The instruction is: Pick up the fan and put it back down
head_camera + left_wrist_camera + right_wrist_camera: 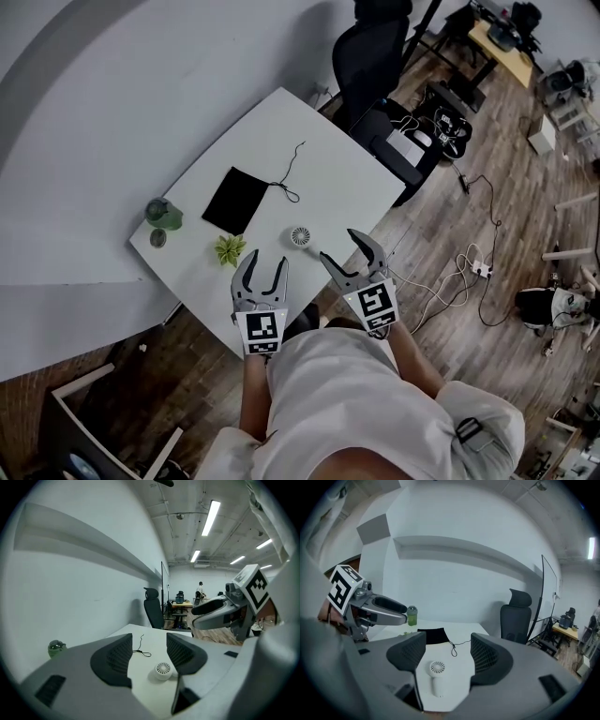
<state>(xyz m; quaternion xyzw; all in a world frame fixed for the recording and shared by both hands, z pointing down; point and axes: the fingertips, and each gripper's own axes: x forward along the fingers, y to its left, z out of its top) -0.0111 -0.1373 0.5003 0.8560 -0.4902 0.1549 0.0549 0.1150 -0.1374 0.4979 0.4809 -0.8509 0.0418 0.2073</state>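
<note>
On the white tabletop, a green bottle stands at the left corner. A black pouch with a thin cord lies toward the middle, and a small green star-shaped thing lies near the front edge.

The left claw is over the front edge. Its jaws are spread and nothing is between them. In the left gripper view the fan is ahead of it, close to the right jaw and not touching it.

The small white fan lies flat on the tabletop near the front edge, between the two claws and a little beyond their tips.

The right claw is just right of the fan, also spread and empty. In the right gripper view the fan is seen in the gap between its jaws, with its handle toward the claw.
</note>
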